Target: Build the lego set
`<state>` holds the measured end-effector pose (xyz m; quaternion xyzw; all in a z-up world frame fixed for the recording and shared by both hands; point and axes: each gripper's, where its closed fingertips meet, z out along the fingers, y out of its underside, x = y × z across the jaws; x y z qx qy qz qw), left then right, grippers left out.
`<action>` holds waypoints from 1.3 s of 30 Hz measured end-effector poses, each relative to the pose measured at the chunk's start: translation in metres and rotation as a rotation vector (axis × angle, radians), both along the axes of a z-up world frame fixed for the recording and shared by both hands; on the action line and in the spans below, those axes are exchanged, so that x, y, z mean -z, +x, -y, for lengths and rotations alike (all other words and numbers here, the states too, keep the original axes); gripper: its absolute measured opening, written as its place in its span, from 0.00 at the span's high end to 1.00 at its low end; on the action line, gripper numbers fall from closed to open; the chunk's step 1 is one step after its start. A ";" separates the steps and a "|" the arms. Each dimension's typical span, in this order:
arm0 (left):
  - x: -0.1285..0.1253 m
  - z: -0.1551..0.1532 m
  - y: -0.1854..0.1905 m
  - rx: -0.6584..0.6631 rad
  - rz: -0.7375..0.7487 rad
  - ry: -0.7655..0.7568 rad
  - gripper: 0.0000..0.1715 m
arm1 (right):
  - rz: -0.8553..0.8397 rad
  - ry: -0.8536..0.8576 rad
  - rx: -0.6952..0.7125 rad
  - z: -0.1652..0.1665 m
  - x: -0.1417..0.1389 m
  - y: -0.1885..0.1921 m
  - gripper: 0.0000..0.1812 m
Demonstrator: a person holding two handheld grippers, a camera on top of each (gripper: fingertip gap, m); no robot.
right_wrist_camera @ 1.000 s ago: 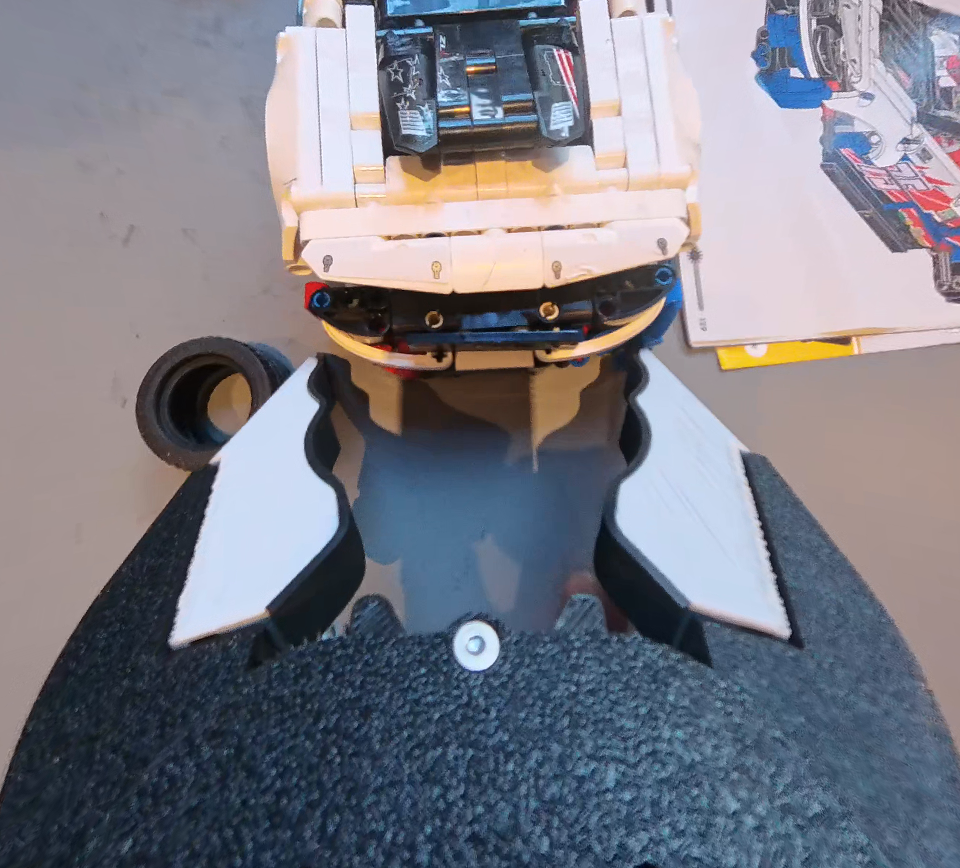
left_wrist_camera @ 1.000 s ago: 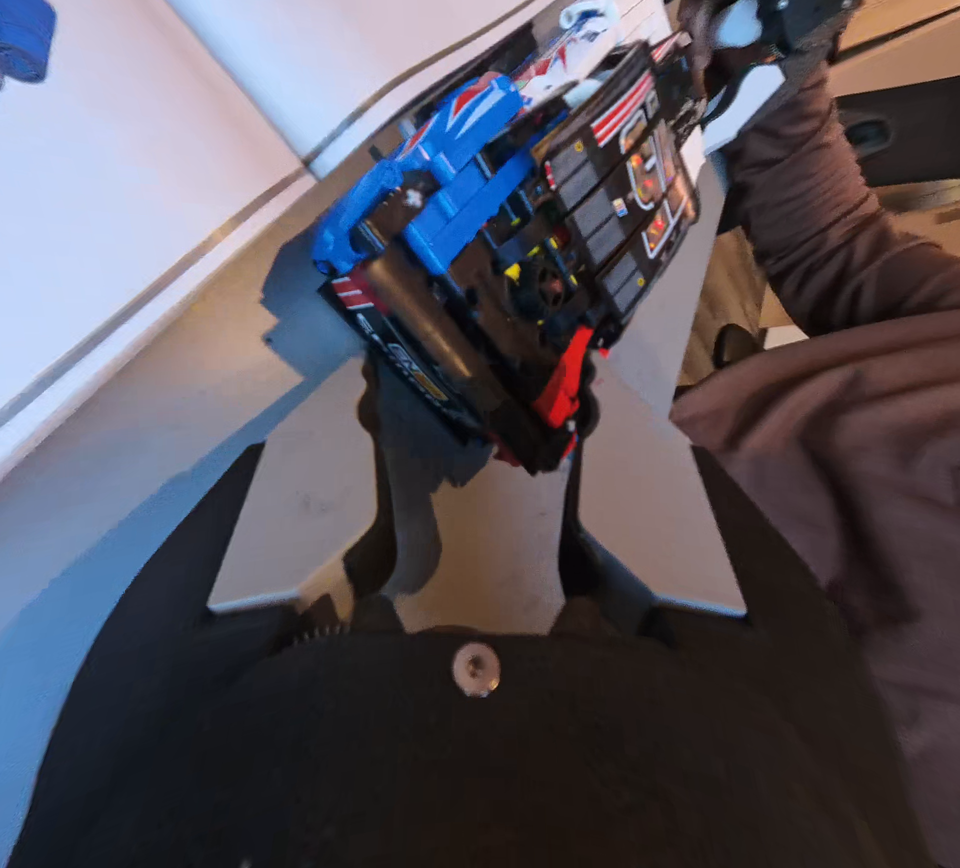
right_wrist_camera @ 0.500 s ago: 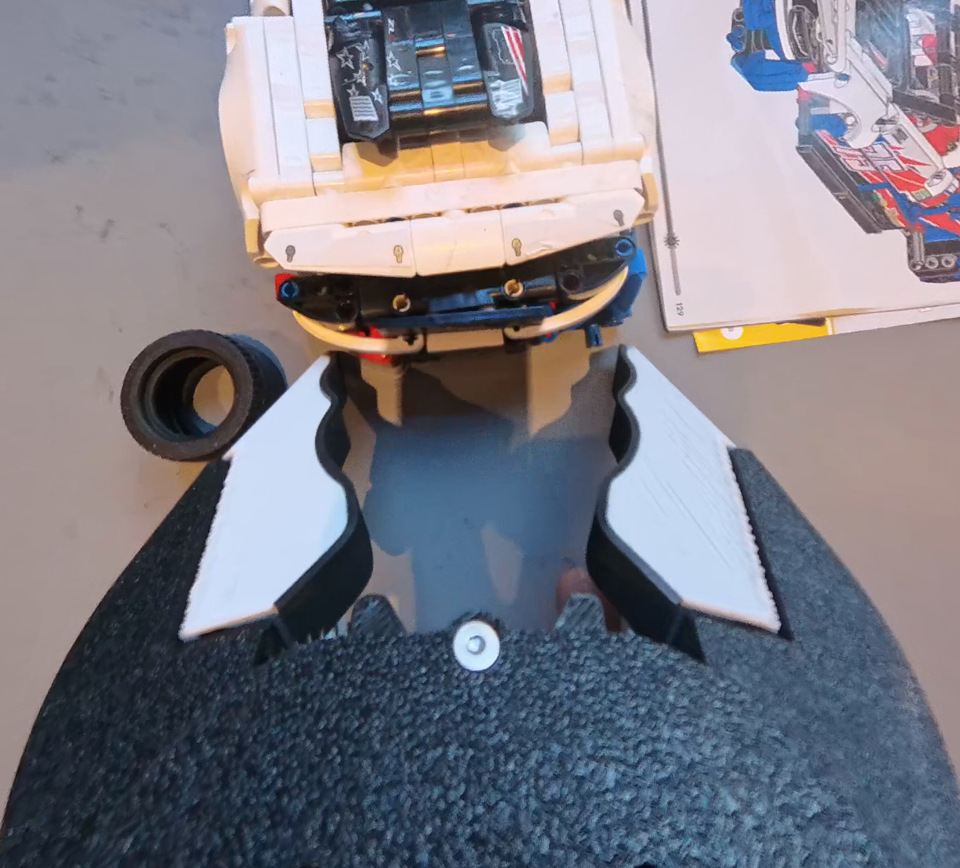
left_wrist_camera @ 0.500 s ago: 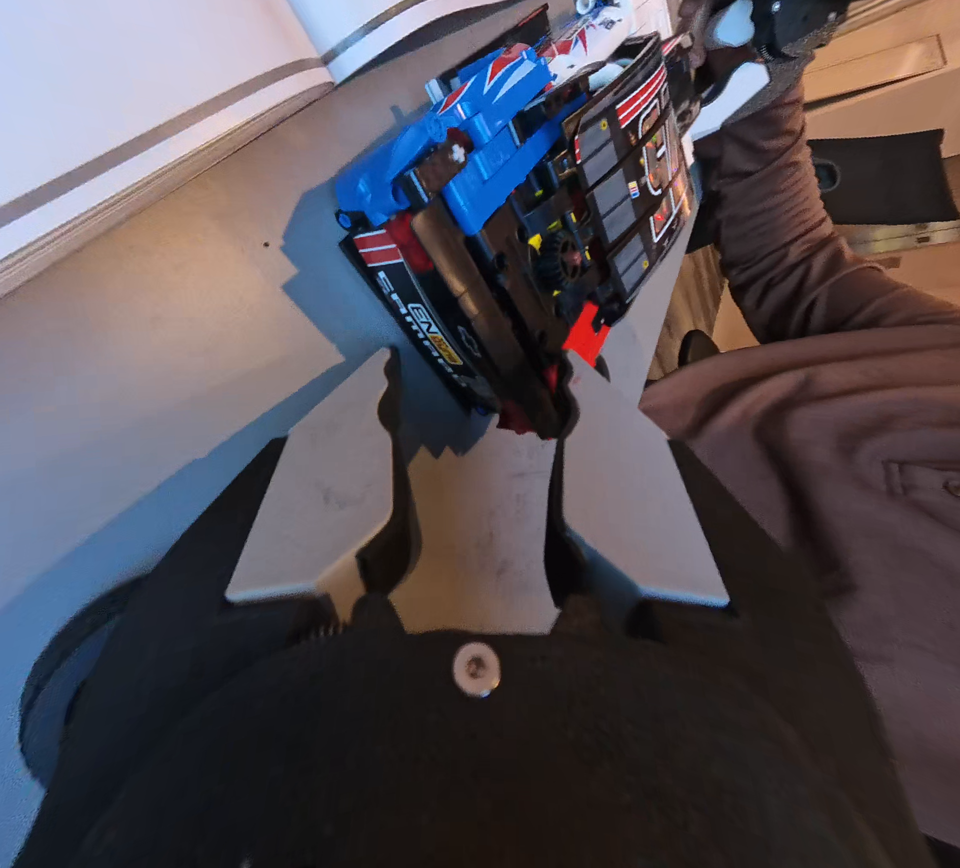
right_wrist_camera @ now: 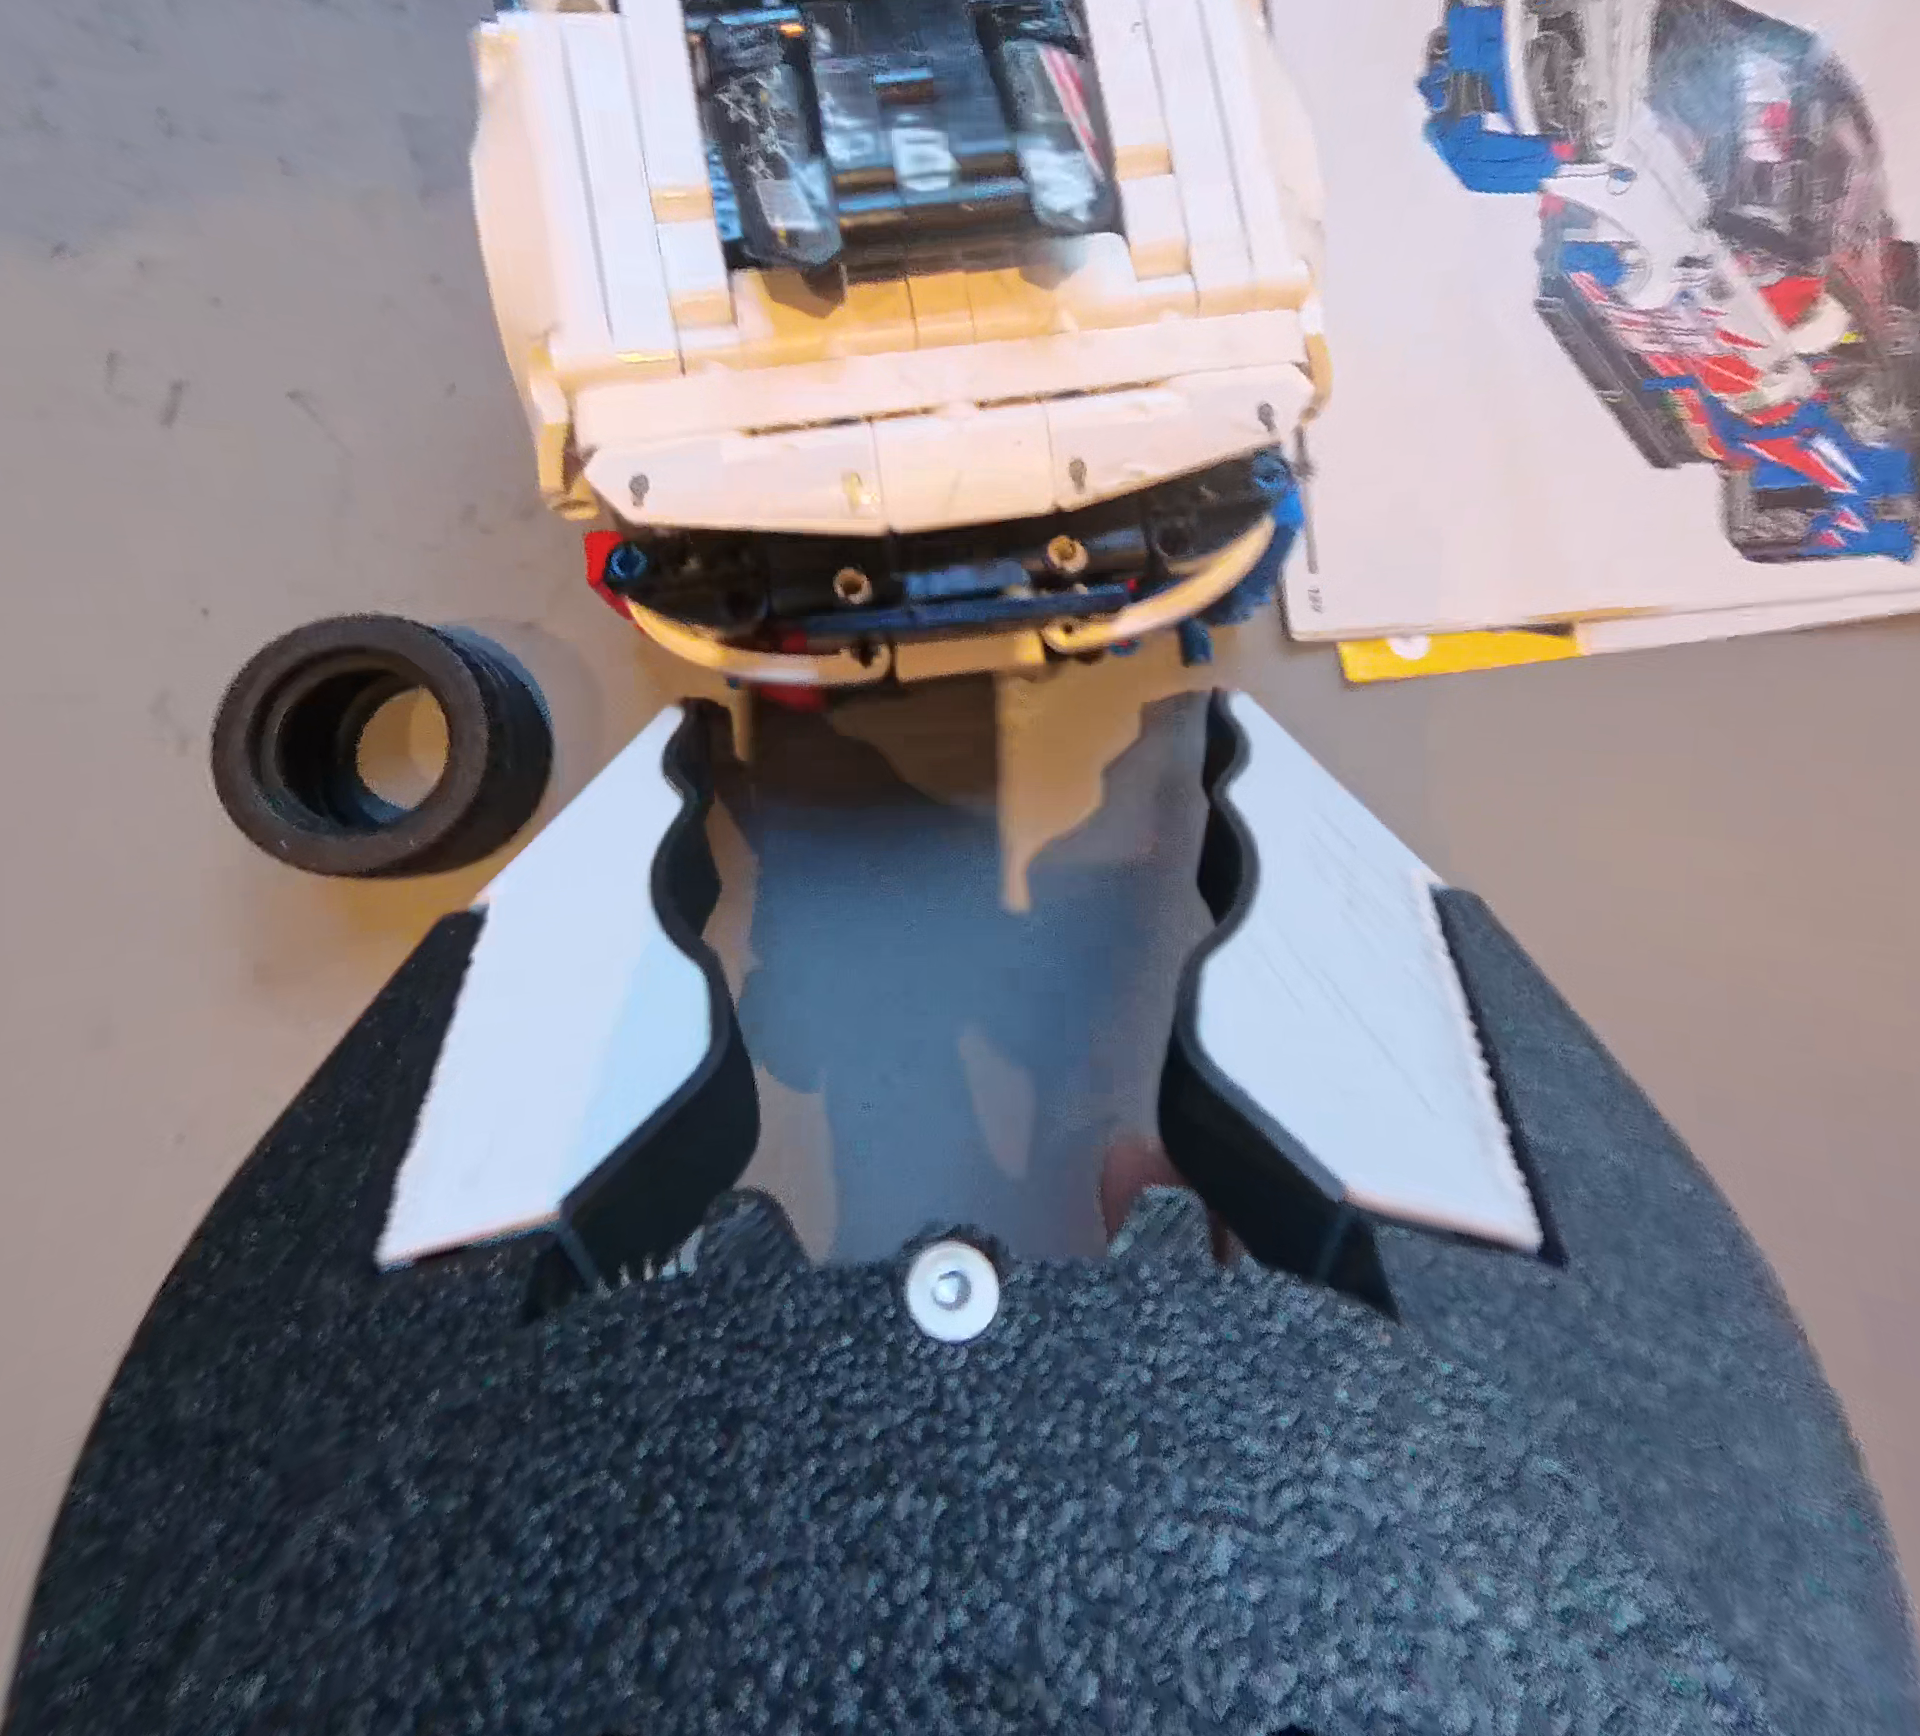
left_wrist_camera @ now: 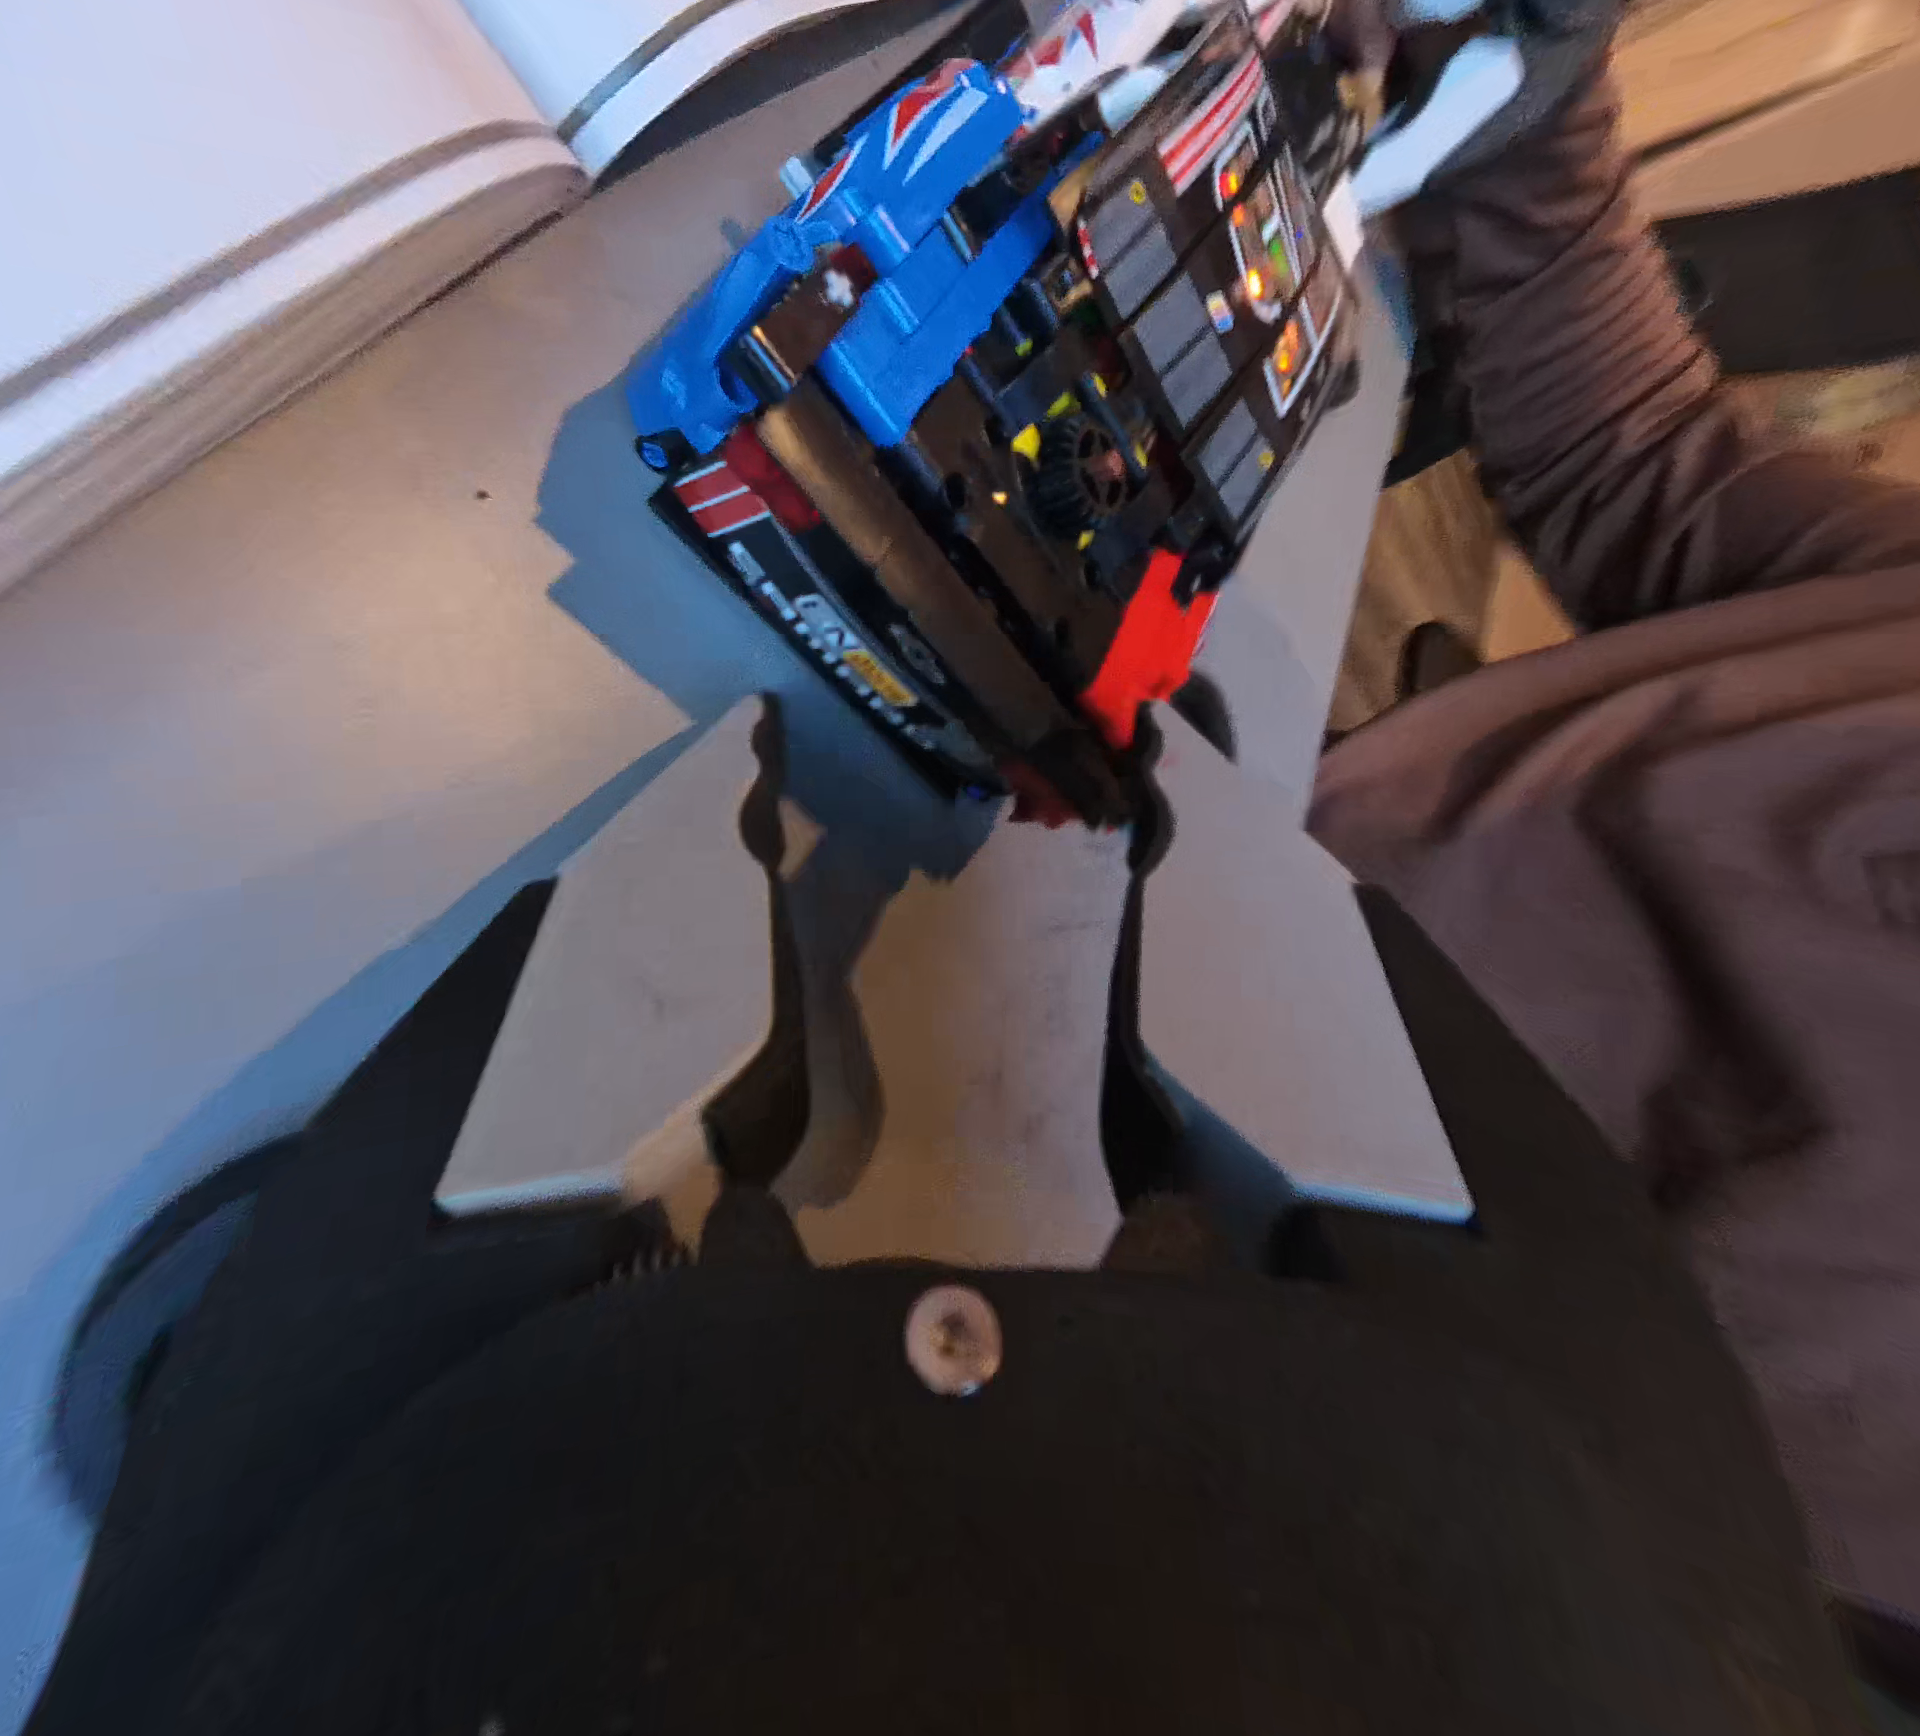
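You have the car (left_wrist_camera: 997, 398) tipped onto its side on the desk (left_wrist_camera: 312, 626), underside turned toward your body, probably so the chassis and axle points face you for fitting. In the right wrist view its white nose (right_wrist_camera: 914, 398) points at you, close to the near edge of the desk.

Your left gripper (left_wrist_camera: 951, 813) sits at the car's tail: its fingers stand narrowly apart, the right fingertip (left_wrist_camera: 1148, 751) touching the red corner, the other clear of the model. That reads as a brace, not a firm pinch.

Your right gripper (right_wrist_camera: 951, 730) hovers just short of the nose, fingers spread wide and empty, lined up to steady that end or take the bumper.

The tire (right_wrist_camera: 379, 746) lies loose on the desk just left of the nose, near enough to grab once the car is steady. The manual (right_wrist_camera: 1600, 232) lies open beside the car's other side, within sight for checking the step.
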<state>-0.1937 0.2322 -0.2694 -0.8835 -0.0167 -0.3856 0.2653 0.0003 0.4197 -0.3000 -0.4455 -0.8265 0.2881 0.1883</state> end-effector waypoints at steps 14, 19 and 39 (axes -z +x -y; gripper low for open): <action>0.018 0.006 -0.034 0.496 -0.756 0.278 0.40 | 0.039 -0.025 -0.048 -0.007 0.005 -0.003 0.38; 0.032 -0.004 -0.017 0.531 -0.718 0.317 0.42 | 0.021 -0.036 -0.071 -0.001 0.006 -0.010 0.38; 0.036 -0.007 0.003 0.503 -0.688 0.337 0.26 | 0.016 -0.097 -0.097 0.004 0.006 -0.015 0.37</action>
